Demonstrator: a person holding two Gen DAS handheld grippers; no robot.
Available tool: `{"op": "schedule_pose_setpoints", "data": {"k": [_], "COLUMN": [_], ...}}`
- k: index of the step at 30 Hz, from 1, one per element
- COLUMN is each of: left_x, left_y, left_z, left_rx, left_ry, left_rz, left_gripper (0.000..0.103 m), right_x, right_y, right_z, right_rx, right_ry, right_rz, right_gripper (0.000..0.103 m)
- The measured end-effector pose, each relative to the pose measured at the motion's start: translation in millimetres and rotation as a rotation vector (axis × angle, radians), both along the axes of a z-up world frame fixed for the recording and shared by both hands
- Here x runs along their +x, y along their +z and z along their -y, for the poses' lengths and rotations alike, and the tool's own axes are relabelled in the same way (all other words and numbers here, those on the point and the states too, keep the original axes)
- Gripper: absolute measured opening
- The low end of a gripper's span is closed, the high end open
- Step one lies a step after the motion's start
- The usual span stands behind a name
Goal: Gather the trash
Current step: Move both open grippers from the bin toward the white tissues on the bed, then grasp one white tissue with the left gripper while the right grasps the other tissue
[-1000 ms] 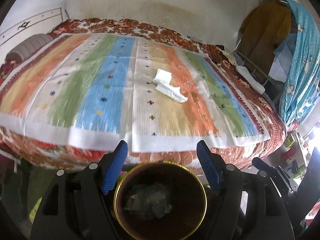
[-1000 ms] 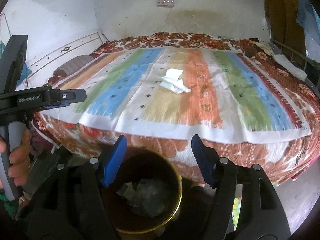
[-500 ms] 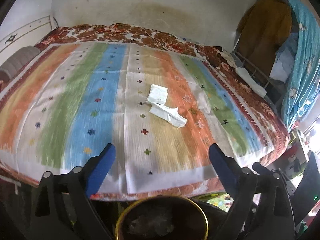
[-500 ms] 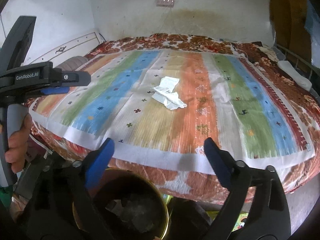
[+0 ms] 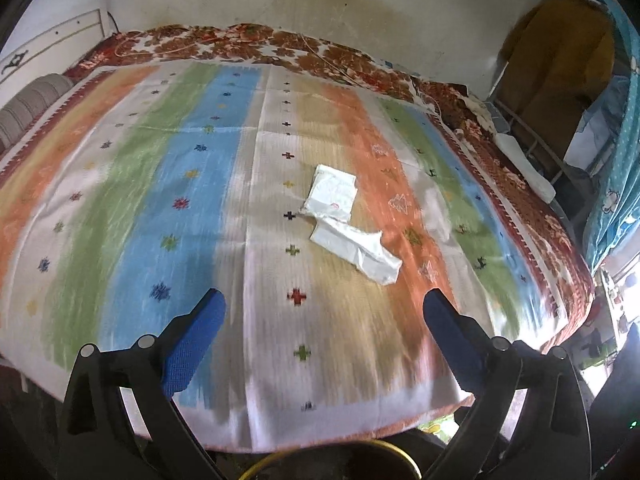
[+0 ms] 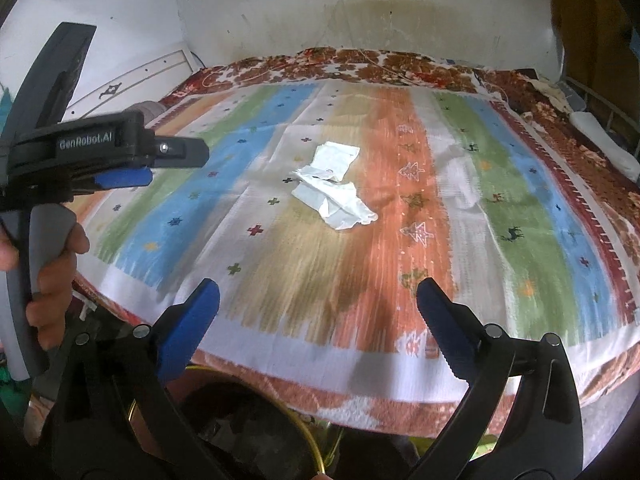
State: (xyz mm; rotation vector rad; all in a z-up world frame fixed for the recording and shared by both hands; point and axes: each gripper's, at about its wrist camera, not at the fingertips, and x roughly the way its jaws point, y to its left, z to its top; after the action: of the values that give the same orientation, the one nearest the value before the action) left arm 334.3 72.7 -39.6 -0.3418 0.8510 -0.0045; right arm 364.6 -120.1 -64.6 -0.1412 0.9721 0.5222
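Two white crumpled papers lie together mid-bed on the striped cover: a flat folded one (image 5: 332, 194) (image 6: 334, 160) and a twisted one (image 5: 356, 250) (image 6: 336, 200) nearer me. My left gripper (image 5: 324, 316) is open and empty above the bed's near part, short of the papers; it also shows at the left of the right wrist view (image 6: 124, 178). My right gripper (image 6: 318, 304) is open and empty over the bed's near edge. A dark bin with a gold rim (image 6: 288, 412) (image 5: 340, 446) sits below the bed edge.
The bed (image 5: 120, 200) with the striped cover fills both views, against a stained wall (image 5: 360, 12). A grey pillow (image 5: 28, 104) lies at the left. Hanging clothes (image 5: 560, 60) and a metal rail (image 5: 540, 136) stand at the right.
Both grippers have risen from over the bin and moved forward over the bed toward the papers. Their jaws have opened wider. The bin has dropped to the bottom edge of both views.
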Motion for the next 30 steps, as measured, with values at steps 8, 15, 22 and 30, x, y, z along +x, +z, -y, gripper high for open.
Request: {"op": "schedule_pose_setpoints", "data": {"k": [8,15,22,30], "left_x": [44.5,83.6,117.0,153.3], "left_y": [-12.8,-31.7,-46.7,-77.1], "left_z": [-7.3,-14.7,-21.0,-29.5], "left_rx": [-0.045,-0.109,-0.191,-0.256], "left_ry": [-0.036,-0.055,-0.089,-0.120], "left_rz": [-0.007,-0.026,-0.052,-0.119], "left_gripper": [0.097,0.095,0.086,0.074], "right_x": [33.6,59.3,80.8,111.5], "right_y": [-23.9,-45.2,-61.9,-89.9], "right_z": [-13.0,-22.5,-33.9,-41.6], "right_rx": [-0.008,-0.030,-0.052,-0.070], "right_ry": [0.006,0.009,0.031,0.047], "right_rz": [-0.035,-0.062,-0.089,-0.172], "right_gripper": [0.094,0.091,0.086,0.074]}}
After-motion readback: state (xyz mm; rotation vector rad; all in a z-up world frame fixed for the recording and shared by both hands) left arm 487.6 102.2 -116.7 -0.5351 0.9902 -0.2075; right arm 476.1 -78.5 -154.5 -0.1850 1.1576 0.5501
